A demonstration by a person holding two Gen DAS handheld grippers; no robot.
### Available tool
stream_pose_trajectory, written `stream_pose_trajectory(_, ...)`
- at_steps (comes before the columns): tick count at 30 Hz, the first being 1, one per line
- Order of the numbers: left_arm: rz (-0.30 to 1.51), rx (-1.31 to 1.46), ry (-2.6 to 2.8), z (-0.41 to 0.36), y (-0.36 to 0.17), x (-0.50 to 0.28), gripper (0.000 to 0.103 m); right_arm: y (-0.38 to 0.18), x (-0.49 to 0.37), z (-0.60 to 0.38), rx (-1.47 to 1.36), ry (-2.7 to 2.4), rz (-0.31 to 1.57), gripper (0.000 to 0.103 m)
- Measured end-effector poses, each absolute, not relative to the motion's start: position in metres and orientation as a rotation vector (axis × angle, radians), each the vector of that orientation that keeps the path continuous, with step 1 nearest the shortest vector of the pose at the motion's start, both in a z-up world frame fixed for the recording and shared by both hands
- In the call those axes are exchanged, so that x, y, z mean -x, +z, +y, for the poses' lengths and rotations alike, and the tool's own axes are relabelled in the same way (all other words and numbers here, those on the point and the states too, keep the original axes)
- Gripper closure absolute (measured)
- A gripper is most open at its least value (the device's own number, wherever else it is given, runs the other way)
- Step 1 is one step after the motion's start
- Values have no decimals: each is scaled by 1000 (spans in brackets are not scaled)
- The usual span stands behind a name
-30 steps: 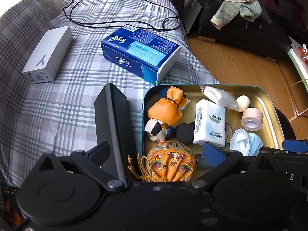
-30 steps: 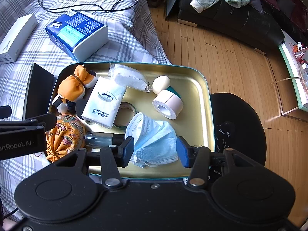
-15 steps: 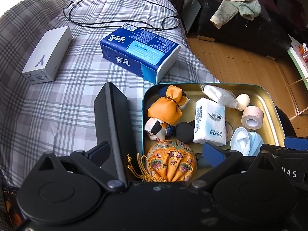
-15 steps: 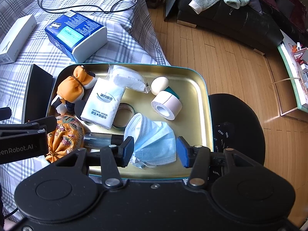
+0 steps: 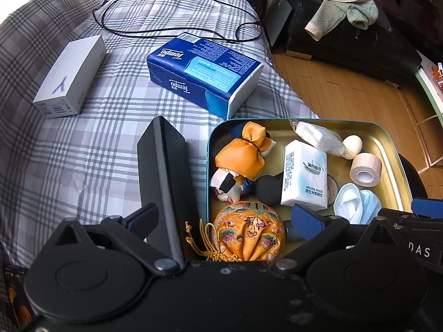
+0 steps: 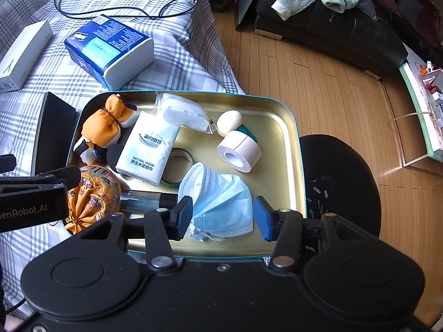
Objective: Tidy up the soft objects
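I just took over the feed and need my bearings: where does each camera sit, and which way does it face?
Left wrist: on the left gripper, looking forward and down over the tin tray's left end and the plaid bedspread; its open fingers straddle the orange pouch.
Right wrist: on the right gripper, looking down into the tin tray toward the wood floor; its open fingers flank the face mask.
Shared: tray, orange pouch, face mask, blue tissue pack.

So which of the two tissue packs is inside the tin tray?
The small white tissue pack, lying among the tin tray's contents. The big blue Tempo pack sits outside on the plaid bedspread.
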State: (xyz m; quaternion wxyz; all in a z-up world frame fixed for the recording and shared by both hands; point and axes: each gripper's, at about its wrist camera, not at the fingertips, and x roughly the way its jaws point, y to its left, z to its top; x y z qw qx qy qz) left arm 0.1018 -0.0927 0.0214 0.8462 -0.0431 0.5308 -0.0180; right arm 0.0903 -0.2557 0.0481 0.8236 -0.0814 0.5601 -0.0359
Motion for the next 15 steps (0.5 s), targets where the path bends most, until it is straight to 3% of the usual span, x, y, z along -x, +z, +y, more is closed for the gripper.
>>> stream_pose_trajectory(15,1125,89,-42,-93,20,-101,1,47,-90,-255,171,-77,1193,54)
